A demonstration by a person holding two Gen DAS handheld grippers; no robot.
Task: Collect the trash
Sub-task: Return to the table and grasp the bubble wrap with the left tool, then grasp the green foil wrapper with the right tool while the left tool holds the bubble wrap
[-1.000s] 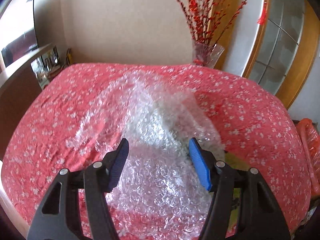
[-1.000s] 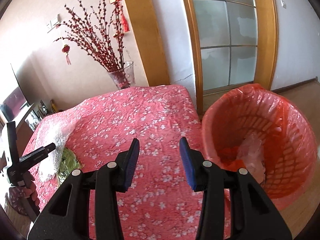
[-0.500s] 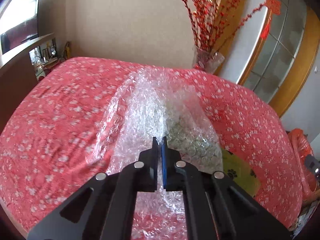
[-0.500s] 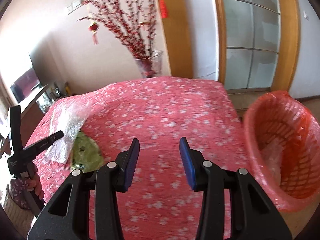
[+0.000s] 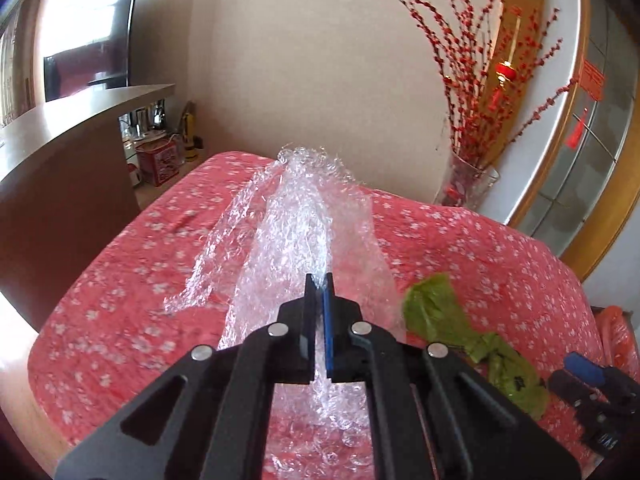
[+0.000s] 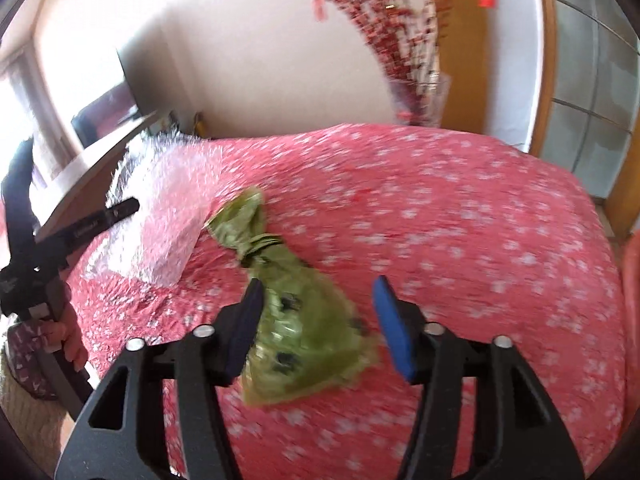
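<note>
Red tablecloth (image 5: pixel 460 240), left gripper (image 5: pixel 319 280) now clamped on bubble wrap (image 5: pixel 304 216), right gripper (image 6: pixel 318 300) widened, now straddling green bag (image 6: pixel 304 332).

You have almost nothing legible here; the red metal tin (image 5: pixel 157 162) on the shelf beside the table carries a label too small to read; the red paper hanging (image 5: pixel 593 79) on the white door frame bears a mark you cannot make out; lettering on the left gripper's black finger (image 6: pixel 89 227) is blurred.

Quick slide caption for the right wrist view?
Right gripper, jaws just opened wider, straddles the knotted green bag on the floral red tablecloth.
</note>
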